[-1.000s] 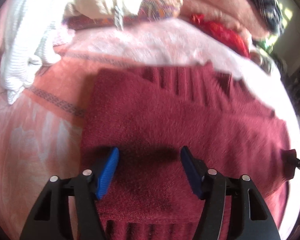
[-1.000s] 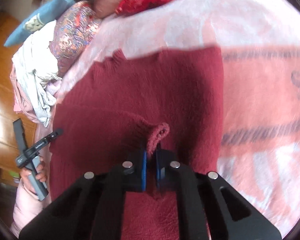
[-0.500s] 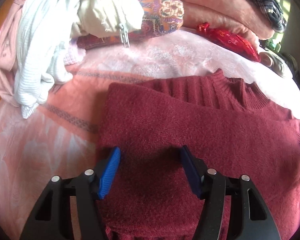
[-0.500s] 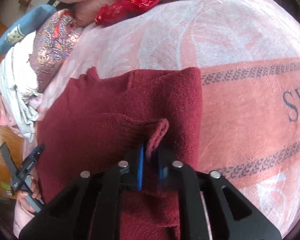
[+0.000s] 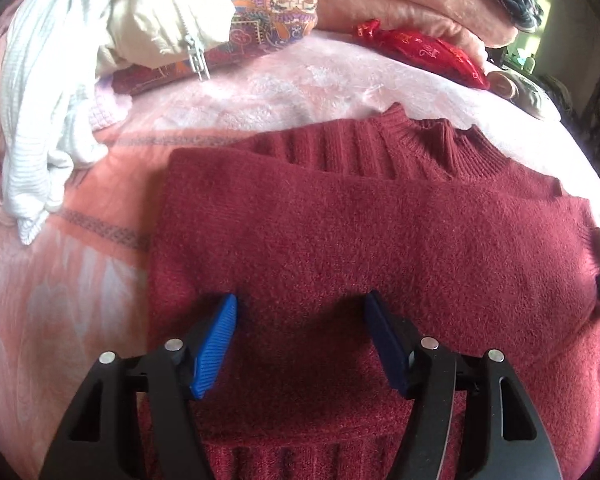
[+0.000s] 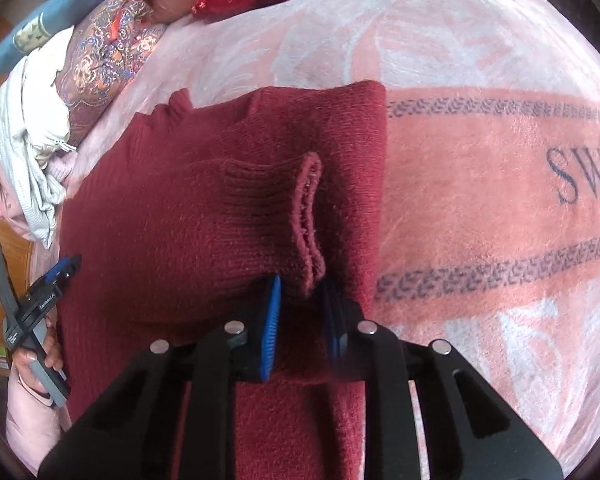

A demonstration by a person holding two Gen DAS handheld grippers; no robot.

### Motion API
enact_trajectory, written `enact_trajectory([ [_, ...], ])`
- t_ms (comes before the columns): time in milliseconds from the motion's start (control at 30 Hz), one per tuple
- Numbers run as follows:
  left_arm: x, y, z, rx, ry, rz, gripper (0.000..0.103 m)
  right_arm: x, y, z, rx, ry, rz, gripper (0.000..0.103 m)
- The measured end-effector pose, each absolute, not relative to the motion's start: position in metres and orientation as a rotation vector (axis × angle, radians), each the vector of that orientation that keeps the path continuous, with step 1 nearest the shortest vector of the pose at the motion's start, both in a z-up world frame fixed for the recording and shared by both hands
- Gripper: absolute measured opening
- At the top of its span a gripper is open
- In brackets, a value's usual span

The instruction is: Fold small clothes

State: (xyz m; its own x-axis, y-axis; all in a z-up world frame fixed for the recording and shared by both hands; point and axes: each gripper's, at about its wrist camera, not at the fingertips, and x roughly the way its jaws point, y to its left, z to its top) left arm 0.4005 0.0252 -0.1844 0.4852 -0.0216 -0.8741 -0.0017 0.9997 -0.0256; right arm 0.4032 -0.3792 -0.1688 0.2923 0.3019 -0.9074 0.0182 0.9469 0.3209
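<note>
A pink blanket with a dark patterned border and large lettering covers the bed, and it serves as the folding surface: broad, soft and flat enough to lay a garment out. On it lies the dark red sweater, its ribbed collar turned toward the far side, with a fold of the body lying over the ribbed part just below the collar, so it appears part-way folded rather than spread full. Along the far edge sits a heap of other clothes, white and cream pieces over a patterned cloth, probably waiting their turn, and beside them a red pouch against a rolled pink cover. The sleeve cuff lies across the sweater's front, pointing toward the right-hand edge, which suggests the sleeve is being carried over the body to narrow the shape. The right gripper has its jaws nearly closed on the lower edge of that cuff, the knit pinched between the blue pads. The left gripper hovers low above the near middle of the sweater with its jaws wide apart and nothing between them but the fabric below; whether the tips touch the knit cannot be told.
</note>
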Motion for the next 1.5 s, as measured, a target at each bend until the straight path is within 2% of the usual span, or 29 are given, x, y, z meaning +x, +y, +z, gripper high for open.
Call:
enact_trajectory([
  [100, 0.401, 0.025, -0.183, -0.019, 1.066, -0.013, 0.067, 0.399, -0.385, -0.168, 0.347, 1.234, 0.199, 0.019],
  [133, 0.399, 0.027, -0.179, -0.03, 1.069, -0.02, 0.066, 0.393, -0.387, -0.162, 0.359, 1.219, 0.22, 0.023],
  [200, 0.392, 0.033, -0.169, -0.062, 1.086, -0.03, 0.067, 0.374, -0.394, -0.148, 0.364, 1.203, 0.229, 0.037],
  [233, 0.381, 0.039, -0.159, -0.091, 1.091, -0.039, 0.072, 0.355, -0.398, -0.135, 0.367, 1.179, 0.237, 0.05],
  [267, 0.37, 0.045, -0.151, -0.112, 1.088, -0.052, 0.081, 0.343, -0.401, -0.129, 0.373, 1.163, 0.253, 0.053],
  [333, 0.337, 0.061, -0.137, -0.17, 1.071, -0.093, 0.091, 0.301, -0.403, -0.118, 0.361, 1.175, 0.29, 0.053],
  [500, 0.257, 0.088, -0.141, -0.096, 1.165, -0.048, 0.091, 0.207, -0.4, -0.122, 0.265, 1.284, 0.267, 0.054],
  [633, 0.203, 0.103, -0.148, -0.028, 1.231, -0.02, 0.091, 0.148, -0.396, -0.126, 0.273, 1.331, 0.27, 0.063],
  [733, 0.166, 0.115, -0.153, -0.041, 1.274, -0.019, 0.091, 0.109, -0.391, -0.131, 0.252, 1.374, 0.282, 0.066],
  [967, 0.102, 0.122, -0.155, -0.129, 1.313, -0.088, 0.091, 0.051, -0.384, -0.142, 0.292, 1.431, 0.292, 0.067],
  [1333, 0.074, 0.101, -0.185, -0.132, 1.392, -0.117, 0.089, 0.031, -0.364, -0.161, 0.325, 1.476, 0.286, 0.068],
  [1400, 0.073, 0.098, -0.186, -0.137, 1.391, -0.112, 0.082, 0.032, -0.359, -0.161, 0.303, 1.472, 0.276, 0.063],
  [1467, 0.071, 0.096, -0.183, -0.145, 1.387, -0.112, 0.066, 0.032, -0.355, -0.159, 0.283, 1.466, 0.272, 0.047],
  [1500, 0.07, 0.094, -0.181, -0.15, 1.386, -0.119, 0.061, 0.031, -0.356, -0.159, 0.283, 1.465, 0.277, 0.043],
])
